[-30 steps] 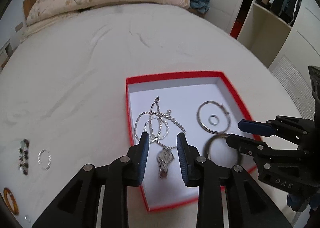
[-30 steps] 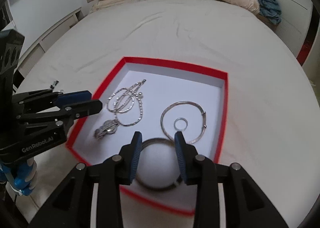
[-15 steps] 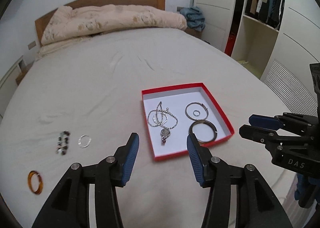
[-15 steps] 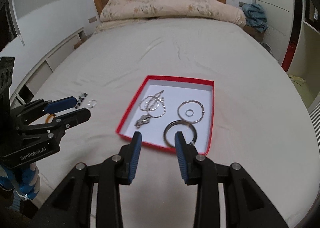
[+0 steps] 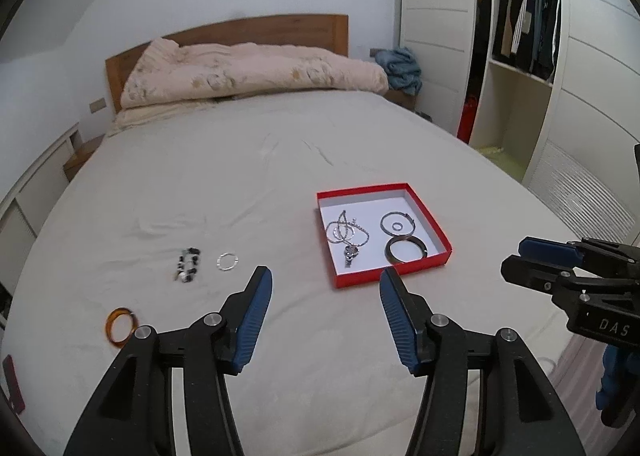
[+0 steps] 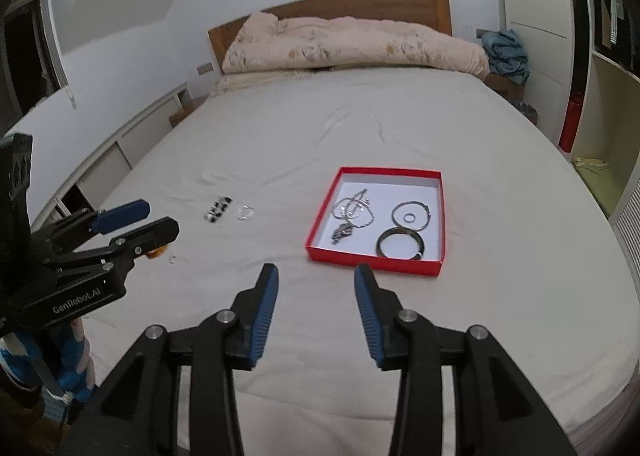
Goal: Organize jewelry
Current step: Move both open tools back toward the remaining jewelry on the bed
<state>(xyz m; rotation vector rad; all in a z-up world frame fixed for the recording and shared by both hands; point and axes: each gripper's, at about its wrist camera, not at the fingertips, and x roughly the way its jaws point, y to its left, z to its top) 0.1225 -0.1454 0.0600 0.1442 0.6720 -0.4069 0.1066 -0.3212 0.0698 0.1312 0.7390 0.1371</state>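
Observation:
A red box (image 5: 424,205) (image 6: 324,209) with a white inside lies on the bed. In it are a silver necklace (image 5: 345,234) (image 6: 352,214), a thin silver bangle (image 5: 397,222) (image 6: 412,212) around a small ring, and a dark bangle (image 5: 406,249) (image 6: 399,244). On the sheet to the left lie a dark bead bracelet (image 5: 187,264) (image 6: 218,209), a silver ring bracelet (image 5: 228,261) (image 6: 245,213) and an amber bangle (image 5: 119,327). My left gripper (image 5: 325,288) and right gripper (image 6: 316,276) are both open, empty, and held back from the box near the bed's front edge.
A cream duvet (image 5: 248,70) is piled by the wooden headboard. A white wardrobe with hanging clothes (image 5: 520,16) stands at the right. Low white shelving (image 6: 120,144) runs along the left of the bed. A small ring (image 6: 173,259) lies on the sheet.
Both grippers have pulled back and up from the box. The left jaws have opened wide and the right jaws opened further. The jewelry stays in the box.

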